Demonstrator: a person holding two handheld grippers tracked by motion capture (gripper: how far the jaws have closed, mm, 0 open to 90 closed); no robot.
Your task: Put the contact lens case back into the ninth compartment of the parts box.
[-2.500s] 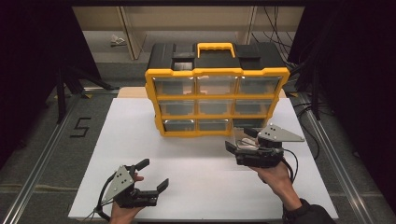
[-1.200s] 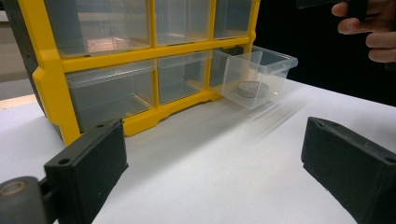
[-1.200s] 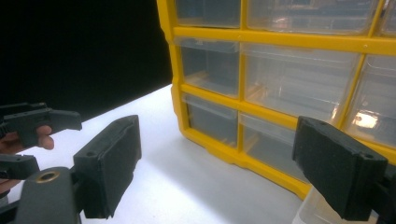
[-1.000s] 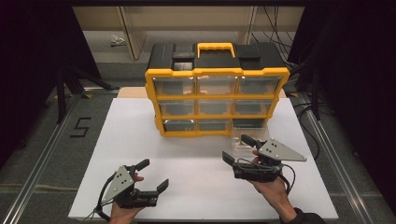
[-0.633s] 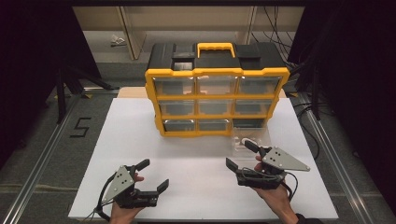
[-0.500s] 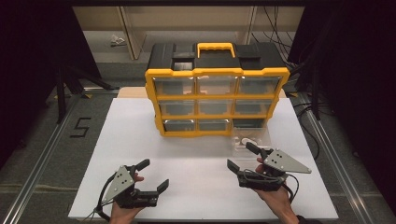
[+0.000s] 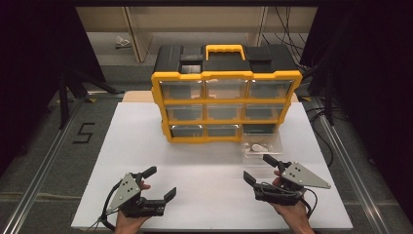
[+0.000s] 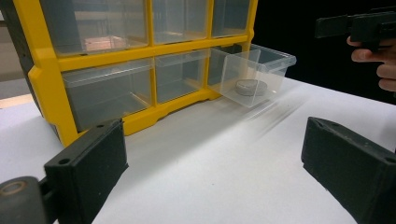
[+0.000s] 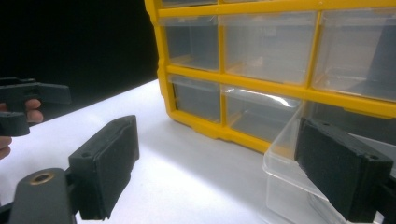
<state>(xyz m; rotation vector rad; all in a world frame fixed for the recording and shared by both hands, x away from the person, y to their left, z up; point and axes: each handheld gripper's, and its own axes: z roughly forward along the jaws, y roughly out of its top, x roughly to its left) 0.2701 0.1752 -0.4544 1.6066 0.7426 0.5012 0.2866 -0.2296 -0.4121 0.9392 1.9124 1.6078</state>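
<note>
yellow-and-black plastic organiser cabinet (image 7: 226, 92) at the white desk's (image 7: 146, 146) far edge, its clear bottom-right drawer (image 7: 263, 145) pulled out holding a pale round piece (image 7: 258, 146); right gripper (image 7: 265, 168) and left gripper (image 7: 156, 183) released, empty; a nudge could likely dislodge the drawer.

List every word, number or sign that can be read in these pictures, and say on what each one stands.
"5": a black numeral on the grey floor, left of the white table, in the high view.
No readable text on the yellow organizer, its drawers, or either claw.
</note>
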